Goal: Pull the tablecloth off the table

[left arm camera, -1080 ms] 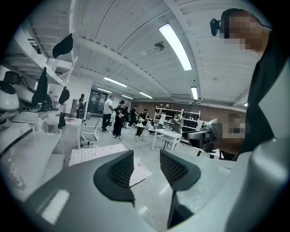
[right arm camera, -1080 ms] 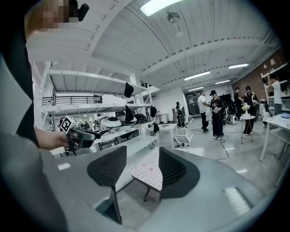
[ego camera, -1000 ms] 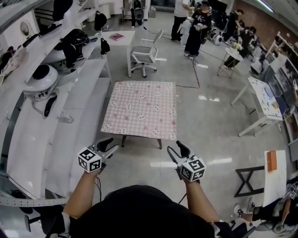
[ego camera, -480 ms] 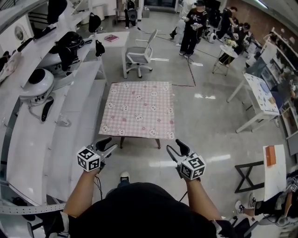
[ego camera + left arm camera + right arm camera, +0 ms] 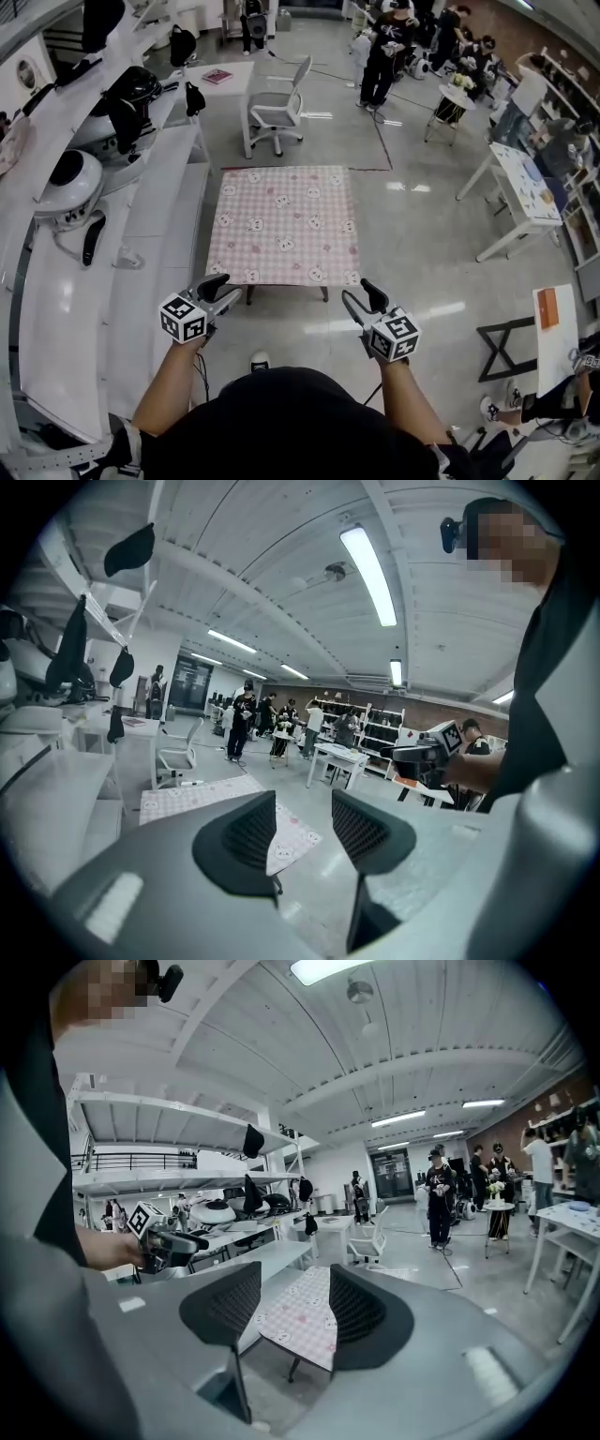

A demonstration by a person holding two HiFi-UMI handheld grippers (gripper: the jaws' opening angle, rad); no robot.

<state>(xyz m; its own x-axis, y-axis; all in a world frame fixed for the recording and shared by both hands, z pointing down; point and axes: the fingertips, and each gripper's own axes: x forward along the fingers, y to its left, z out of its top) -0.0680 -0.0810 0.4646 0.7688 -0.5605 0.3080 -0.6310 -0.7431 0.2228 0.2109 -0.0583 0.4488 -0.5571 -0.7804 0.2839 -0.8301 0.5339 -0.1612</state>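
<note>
A pink checked tablecloth (image 5: 284, 225) with small animal prints covers a low square table ahead of me; its near hem hangs over the front edge. My left gripper (image 5: 222, 290) is open, just short of the near left corner, holding nothing. My right gripper (image 5: 362, 297) is open too, just short of the near right corner. In the left gripper view the tablecloth (image 5: 197, 800) lies beyond the open left gripper (image 5: 305, 829). Between the fingers of the open right gripper (image 5: 292, 1312) the tablecloth (image 5: 305, 1318) shows in the right gripper view.
A long white bench (image 5: 141, 244) with helmets runs along the left. A white office chair (image 5: 279, 111) and a white desk (image 5: 223, 80) stand behind the table. Another white table (image 5: 517, 192) is at the right; several people (image 5: 384, 56) stand far back.
The table has come a little closer in the head view as I stepped forward. Both grippers stay open and side by side.
</note>
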